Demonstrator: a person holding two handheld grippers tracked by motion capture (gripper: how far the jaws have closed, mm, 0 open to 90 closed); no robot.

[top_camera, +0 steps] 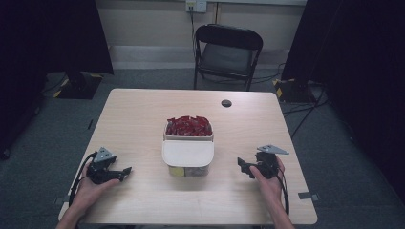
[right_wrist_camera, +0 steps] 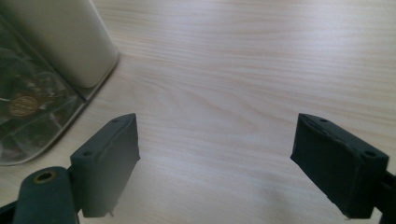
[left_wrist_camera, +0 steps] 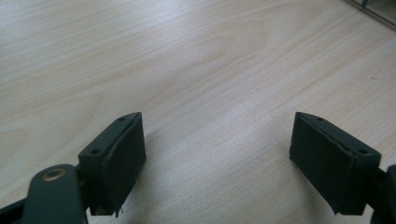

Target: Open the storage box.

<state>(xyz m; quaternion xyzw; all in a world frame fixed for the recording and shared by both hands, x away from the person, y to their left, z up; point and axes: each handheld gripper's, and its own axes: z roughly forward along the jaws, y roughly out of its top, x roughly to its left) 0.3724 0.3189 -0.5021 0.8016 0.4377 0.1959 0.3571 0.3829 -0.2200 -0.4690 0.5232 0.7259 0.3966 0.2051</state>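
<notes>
High view: clear container point(top_camera: 187, 161) with cream lid at table point(top_camera: 143, 114) centre, left gripper point(top_camera: 125, 171) and right gripper point(top_camera: 241, 165) flanking it, both with jaws apart, empty.

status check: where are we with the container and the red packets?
Done: nothing clearly, though the cream lid sits on the clear container beside the open box of red packets. In hand: nothing; the left hand-held gripper and right hand-held gripper are open and empty, flanking the containers. Left: any handling.
</notes>
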